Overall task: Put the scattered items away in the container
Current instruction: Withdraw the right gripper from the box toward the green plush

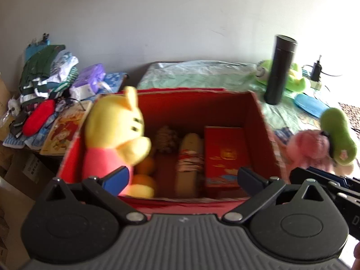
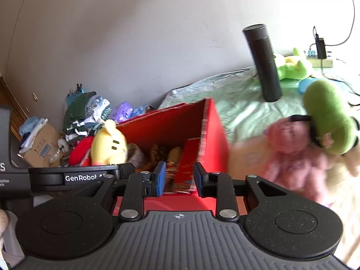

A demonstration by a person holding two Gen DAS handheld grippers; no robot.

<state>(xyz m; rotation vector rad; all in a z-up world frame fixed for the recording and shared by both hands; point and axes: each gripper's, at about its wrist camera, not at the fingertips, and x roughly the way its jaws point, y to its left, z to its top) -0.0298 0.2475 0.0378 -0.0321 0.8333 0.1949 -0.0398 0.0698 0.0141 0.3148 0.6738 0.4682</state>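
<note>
The red box [image 1: 258, 121] stands open on the bed [image 1: 202, 74], the yellow plush [image 1: 117, 135] propped inside its left wall. The pink plush [image 2: 292, 153] lies outside, just right of the box. It is nearer the right gripper [image 2: 179, 178], whose fingers stand apart and empty; the left gripper [image 1: 183, 178] hangs spread wide over the box.

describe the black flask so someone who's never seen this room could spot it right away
Start at the big red box in the middle, then look past its far right corner onto the pale green sheet. The black flask stands there in front of a lime green plush. It is the only tall, dark, smooth cylinder among soft, bright toys.
</note>
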